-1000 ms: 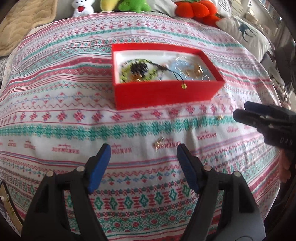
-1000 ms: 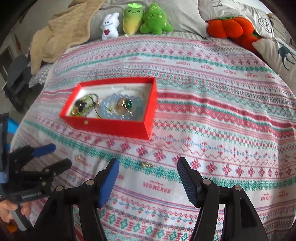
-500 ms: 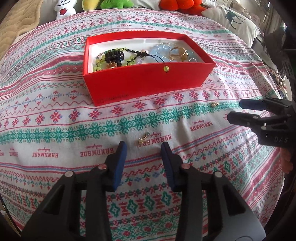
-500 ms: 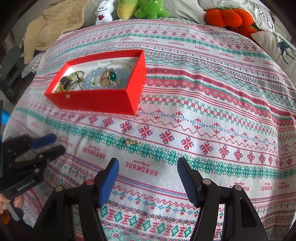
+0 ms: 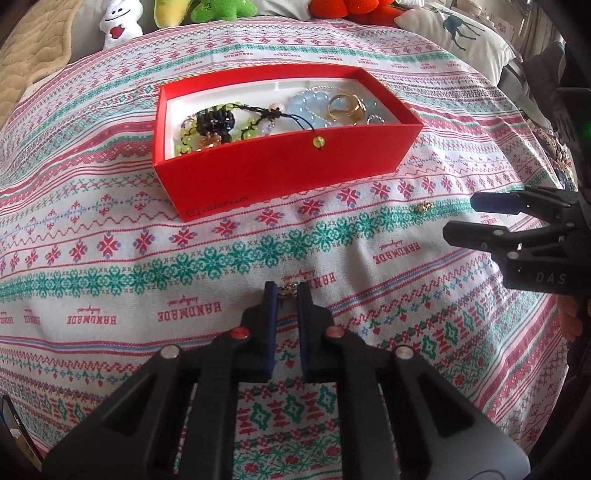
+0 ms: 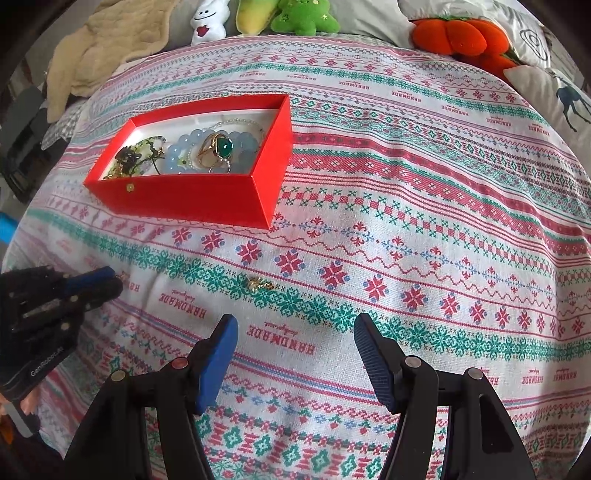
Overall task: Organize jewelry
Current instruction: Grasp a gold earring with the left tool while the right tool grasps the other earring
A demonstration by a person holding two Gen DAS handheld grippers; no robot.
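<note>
A red box [image 5: 280, 173] [image 6: 192, 203] on the patterned bedspread holds bracelets, beads and a gold ring with a green stone [image 6: 216, 147]. My left gripper [image 5: 284, 291] is shut on a small gold earring [image 5: 289, 288] that lies on the cloth in front of the box; it shows at the left of the right wrist view [image 6: 116, 280]. A second small gold earring [image 5: 423, 207] [image 6: 258, 283] lies on the cloth. My right gripper [image 6: 295, 328] is open and empty, just short of that earring; it appears at the right of the left wrist view [image 5: 476, 218].
Plush toys [image 6: 295, 16], an orange pumpkin cushion [image 6: 458, 37], a deer-print pillow [image 6: 561, 99] and a beige blanket [image 6: 103, 48] lie along the far edge of the bed. The bed drops off at the left and right edges.
My left gripper moved forward and closed its fingers around the near gold earring. My right gripper moved closer to the second earring and stayed open.
</note>
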